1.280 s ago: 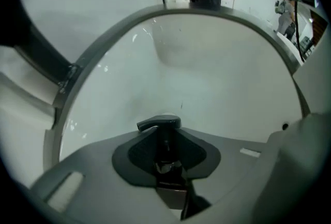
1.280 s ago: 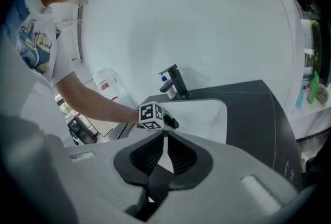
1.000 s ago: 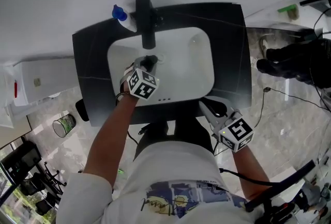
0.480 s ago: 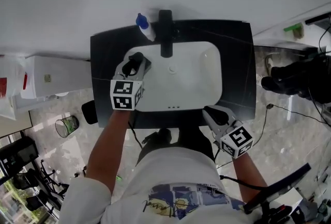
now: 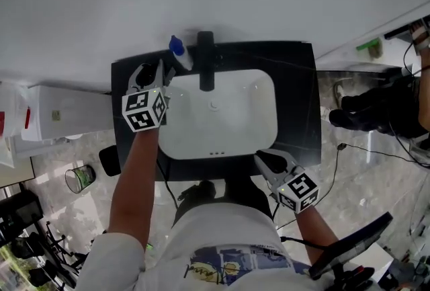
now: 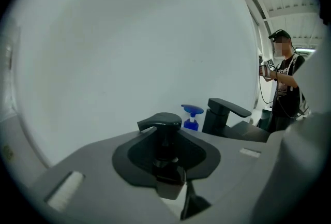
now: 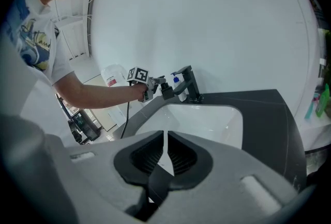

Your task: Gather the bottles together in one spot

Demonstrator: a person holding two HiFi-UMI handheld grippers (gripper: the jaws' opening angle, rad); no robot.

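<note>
Left arm outstretched, the left gripper (image 5: 153, 72) clamps a black pump bottle (image 6: 161, 135) at the tabletop's (image 5: 302, 101) far-left corner; the right gripper (image 5: 265, 160), fingers (image 7: 103, 171) together, hangs at the near edge.

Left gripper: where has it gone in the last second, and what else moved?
The left gripper, still clamped on a black pump bottle, carried it from the basin to the back-left of the counter, beside the blue-capped bottle. The right gripper, shut and empty, stayed at the front edge.

Pump bottle (image 5: 177, 49) just left of faucet (image 5: 205, 61), both on the countertop (image 5: 299, 101) behind the sink basin (image 5: 248, 115).
</note>
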